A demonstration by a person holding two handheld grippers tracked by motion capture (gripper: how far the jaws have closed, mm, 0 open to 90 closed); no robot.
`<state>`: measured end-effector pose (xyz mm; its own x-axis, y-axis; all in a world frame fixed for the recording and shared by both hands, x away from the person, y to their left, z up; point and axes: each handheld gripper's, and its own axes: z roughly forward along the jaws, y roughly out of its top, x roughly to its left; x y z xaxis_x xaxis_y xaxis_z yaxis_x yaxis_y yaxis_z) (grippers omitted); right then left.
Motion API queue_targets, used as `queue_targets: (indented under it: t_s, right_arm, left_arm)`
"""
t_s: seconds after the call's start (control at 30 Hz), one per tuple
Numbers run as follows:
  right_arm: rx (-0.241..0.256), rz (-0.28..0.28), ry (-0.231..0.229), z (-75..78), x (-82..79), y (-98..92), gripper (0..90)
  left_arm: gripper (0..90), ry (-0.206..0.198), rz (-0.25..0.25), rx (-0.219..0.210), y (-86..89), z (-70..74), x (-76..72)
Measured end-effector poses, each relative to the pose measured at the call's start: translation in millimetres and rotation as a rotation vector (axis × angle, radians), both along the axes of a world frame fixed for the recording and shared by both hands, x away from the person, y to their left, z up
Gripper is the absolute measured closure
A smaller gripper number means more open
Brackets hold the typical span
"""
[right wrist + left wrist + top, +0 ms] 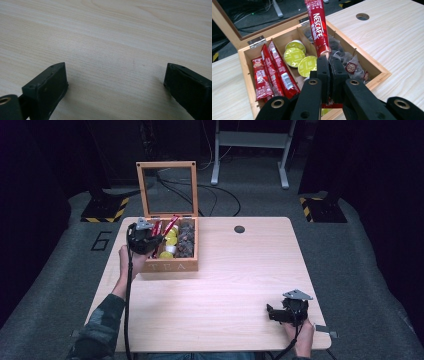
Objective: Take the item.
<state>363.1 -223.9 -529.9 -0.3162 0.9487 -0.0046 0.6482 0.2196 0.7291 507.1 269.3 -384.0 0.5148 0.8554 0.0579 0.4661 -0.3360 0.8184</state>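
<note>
- Holding a red Nescafé stick [318, 27] in the left tool [329, 60], jaws clenched on its lower end; the stick stands nearly upright above the wooden tea box [372, 65], over the divider between the middle and right-hand compartments as the left gripper view shows them.
- Step in hand, as I read it: moving a stick between box and surface. Can't tell from this moment alone whether it's coming out or going in.
- Box contents: more red sticks [273, 72] lying in the left compartment, green capsules [295, 56] in the middle one, dark tea sachets [352, 66] in the right one. Lid [167, 187] is open and stands upright at the back.
- Right tool [276, 314] is released, jaws wide apart, resting low over bare surface [112, 45] near the front right corner, well apart from the box. Idle.
- Next move calls for: keep the grip tight, since only the very end is pinched and the stick could swing or slip; clear the box wall and lid if lifting out, or tilt the stick to lie along the left compartment if putting back.
</note>
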Motion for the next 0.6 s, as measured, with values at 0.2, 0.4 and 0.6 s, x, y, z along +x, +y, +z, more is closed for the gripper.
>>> queue_targets:
  t_s: [0.2,0.4,0.6]
  right_arm:
    - [0.000,-0.001,0.000,0.0,0.0,0.0,3.9]
    - [0.000,-0.001,0.001,0.0,0.0,0.1,4.0]
    - [0.001,-0.001,0.001,0.0,0.0,0.1,3.9]
  left_arm:
    - [87.2,-0.005,-0.017,0.003,-8.3,0.6,-1.9]
    - [87.1,-0.009,-0.038,0.004,-17.9,1.8,-3.5]
    - [87.1,-0.014,-0.060,0.005,-29.8,2.6,-4.8]
